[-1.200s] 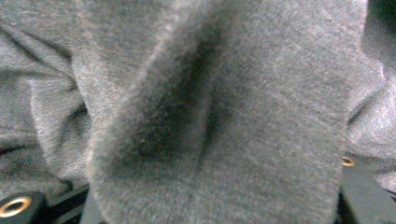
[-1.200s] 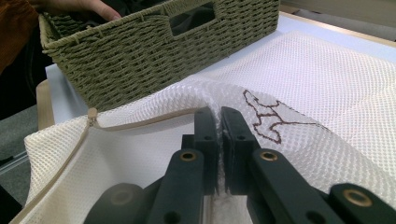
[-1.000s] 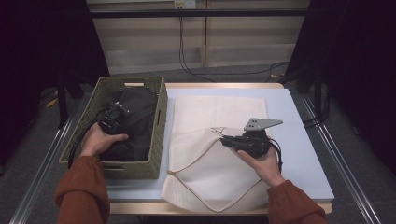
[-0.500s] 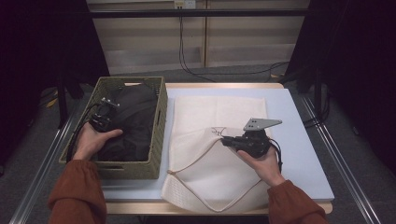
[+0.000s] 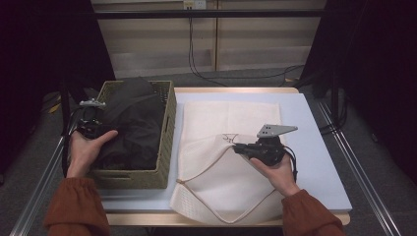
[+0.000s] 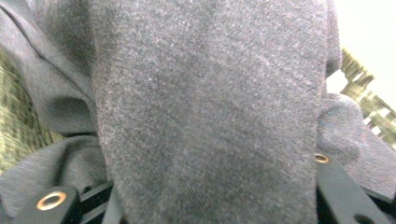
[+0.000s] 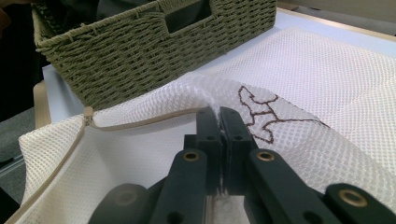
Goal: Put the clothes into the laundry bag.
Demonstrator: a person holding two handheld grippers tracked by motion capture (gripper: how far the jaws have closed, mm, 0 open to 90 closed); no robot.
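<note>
My left tool (image 5: 93,123), gripping the dark grey knitted garment (image 5: 133,123), has lifted it left out of the woven green basket (image 5: 167,147); my right tool (image 5: 238,147) stays clamped on the white mesh bag (image 5: 221,182).

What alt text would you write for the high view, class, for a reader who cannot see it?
A person's left tongs lift a dark garment out of a green woven basket, while the right tongs pinch up the edge of a white mesh laundry bag, holding it open on the pale table.
</note>
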